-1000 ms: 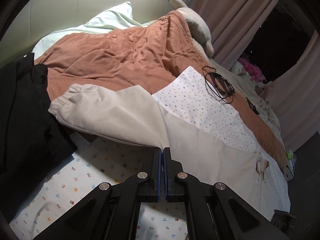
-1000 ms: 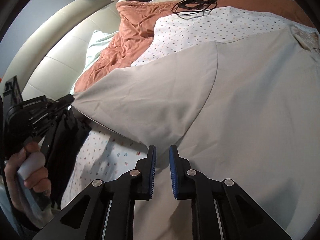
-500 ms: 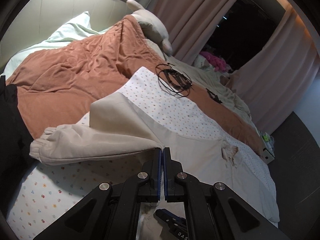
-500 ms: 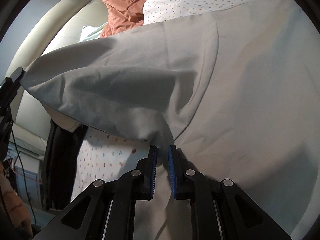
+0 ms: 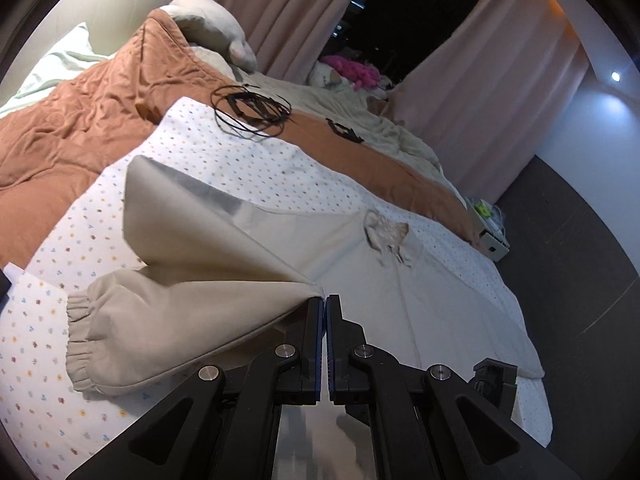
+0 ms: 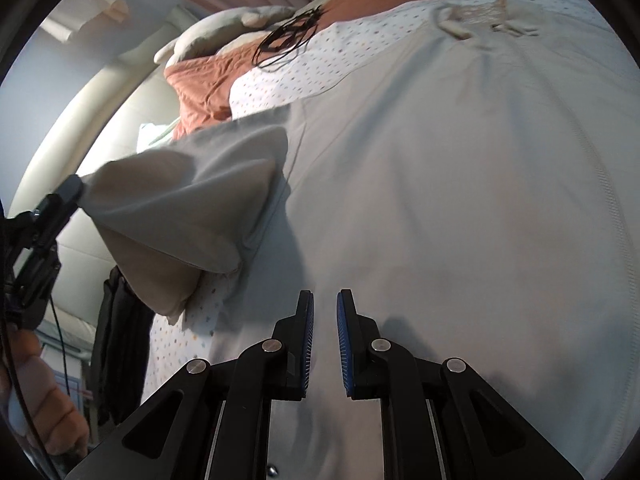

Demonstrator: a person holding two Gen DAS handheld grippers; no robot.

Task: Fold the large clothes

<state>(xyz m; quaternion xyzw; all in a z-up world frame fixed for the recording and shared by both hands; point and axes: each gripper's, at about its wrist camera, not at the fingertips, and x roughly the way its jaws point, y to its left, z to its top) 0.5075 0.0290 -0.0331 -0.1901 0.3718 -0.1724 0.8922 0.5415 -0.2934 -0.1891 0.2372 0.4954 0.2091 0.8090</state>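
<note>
— How was my feed?

— Dim and warm on my left view. A small ceiling lamp (image 5: pixel 615 76) flared at the far right, beside the curtain (image 5: pixel 476 92), and the window gap left of that curtain was black.

— Sharpness?

— My black fisheye rim bent everything at the edges. On my right view the beige garment (image 6: pixel 460 208) looked cool and pale, its lifted sleeve (image 6: pixel 180 216) slightly smeared, casting shadow beneath.
</note>
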